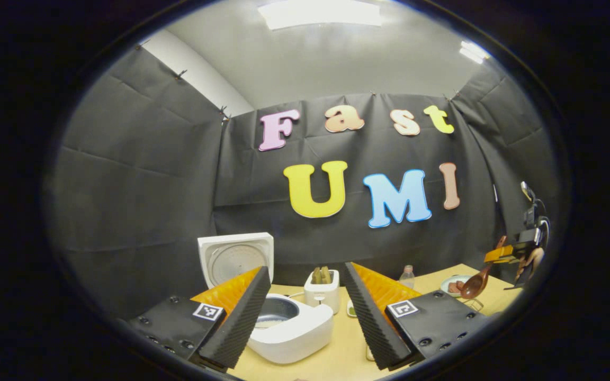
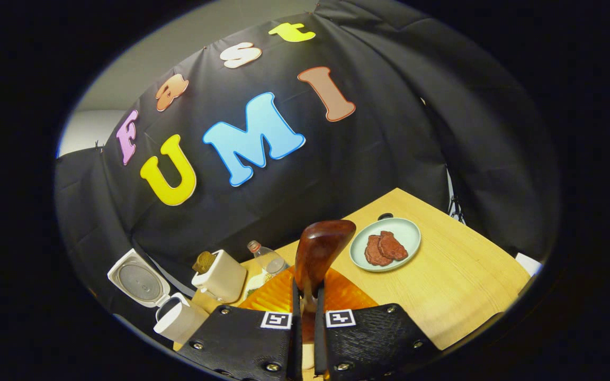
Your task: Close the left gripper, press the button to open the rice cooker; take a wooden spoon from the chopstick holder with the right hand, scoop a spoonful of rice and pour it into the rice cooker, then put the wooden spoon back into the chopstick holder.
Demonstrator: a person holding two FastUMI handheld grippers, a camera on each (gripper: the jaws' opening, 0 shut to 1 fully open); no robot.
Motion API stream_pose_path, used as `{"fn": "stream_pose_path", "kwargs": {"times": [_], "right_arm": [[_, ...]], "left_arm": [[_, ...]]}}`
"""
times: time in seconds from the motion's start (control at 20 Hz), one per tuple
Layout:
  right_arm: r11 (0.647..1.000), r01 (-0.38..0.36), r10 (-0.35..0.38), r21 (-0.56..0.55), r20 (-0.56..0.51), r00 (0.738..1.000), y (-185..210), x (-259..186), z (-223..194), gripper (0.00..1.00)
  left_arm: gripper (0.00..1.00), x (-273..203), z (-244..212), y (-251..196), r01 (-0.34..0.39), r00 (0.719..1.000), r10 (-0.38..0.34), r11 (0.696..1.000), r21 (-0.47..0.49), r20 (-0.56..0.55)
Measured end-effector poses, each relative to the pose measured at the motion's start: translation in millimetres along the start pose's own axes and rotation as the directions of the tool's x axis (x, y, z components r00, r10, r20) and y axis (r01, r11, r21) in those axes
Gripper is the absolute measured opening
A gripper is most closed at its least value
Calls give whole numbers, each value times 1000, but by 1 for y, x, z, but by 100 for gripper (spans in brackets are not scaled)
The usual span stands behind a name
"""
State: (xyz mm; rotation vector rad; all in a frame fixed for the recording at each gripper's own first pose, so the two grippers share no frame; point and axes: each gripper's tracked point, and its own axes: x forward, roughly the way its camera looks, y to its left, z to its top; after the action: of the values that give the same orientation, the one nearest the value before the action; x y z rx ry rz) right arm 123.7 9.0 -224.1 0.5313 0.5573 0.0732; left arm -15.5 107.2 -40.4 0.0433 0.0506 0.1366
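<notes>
The white rice cooker [image 1: 294, 330] stands on the table with its lid [image 1: 236, 258] raised; its inner pot shows something pale at the bottom. My left gripper [image 1: 306, 269] hangs open just above and in front of it, with nothing between the fingers. At the far right a hand holds my right gripper [image 1: 506, 256], and the dark wooden spoon [image 1: 475, 284] hangs from it over the table. In the right gripper view, my right gripper [image 2: 307, 288] is shut on the handle of the wooden spoon [image 2: 320, 251], bowl pointing away. The rice cooker [image 2: 178, 317] lies low at the left.
A white toaster-like box [image 1: 322, 293] holding brown pieces stands behind the cooker, beside a small plastic bottle [image 1: 406, 276]. A pale plate [image 2: 405, 227] with reddish-brown pieces sits on the wooden table [image 2: 458, 286]. A thin wire stand [image 1: 473, 304] is under the spoon.
</notes>
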Motion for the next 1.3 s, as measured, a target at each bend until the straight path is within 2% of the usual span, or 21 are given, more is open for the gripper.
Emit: {"fn": "stream_pose_path", "kwargs": {"times": [0.4, 0.6, 0.7, 0.75, 0.8, 0.85, 0.9, 0.95, 1.0, 1.3], "right_arm": [[997, 63, -66, -42, -69, 995, -34, 2, -38, 10], [998, 55, -58, -25, -115, 992, -37, 2, -57, 11], [999, 34, -34, 2, -113, 993, -34, -2, -57, 15], [999, 44, -44, -4, -103, 994, -38, -3, -58, 17], [998, 58, -60, -22, -85, 995, -43, -5, -53, 40], [996, 76, -79, -44, -65, 995, -47, -9, -49, 50], [994, 90, -93, -69, -45, 995, -49, -12, -43, 66], [989, 115, -117, -95, -22, 993, -53, -17, -39, 77], [983, 134, -135, -124, -1, 991, -55, -21, -31, 98], [949, 187, -163, -254, 114, 980, -42, -55, 4, 98]], "left_arm": [[96, -4, 3, -15, 19, 1000, -19, 999, 27, -9], [97, -5, 0, -13, 18, 1000, -17, 999, 37, -13], [96, -5, 0, -11, 16, 1000, -15, 999, 32, -14], [96, -4, 0, -10, 14, 1000, -14, 999, 32, -15], [97, -4, 0, -9, 12, 1000, -11, 999, 32, -15], [97, -4, -1, -7, 9, 1000, -9, 999, 31, -17], [97, -2, -1, -7, 7, 1000, -6, 1000, 28, -18], [97, -1, -2, -6, 6, 1000, -5, 1000, 23, -19], [96, 1, -3, -5, 5, 1000, -4, 1000, 18, -20], [96, 20, 1, 9, -17, 1000, 17, 1000, 12, -10]]}}
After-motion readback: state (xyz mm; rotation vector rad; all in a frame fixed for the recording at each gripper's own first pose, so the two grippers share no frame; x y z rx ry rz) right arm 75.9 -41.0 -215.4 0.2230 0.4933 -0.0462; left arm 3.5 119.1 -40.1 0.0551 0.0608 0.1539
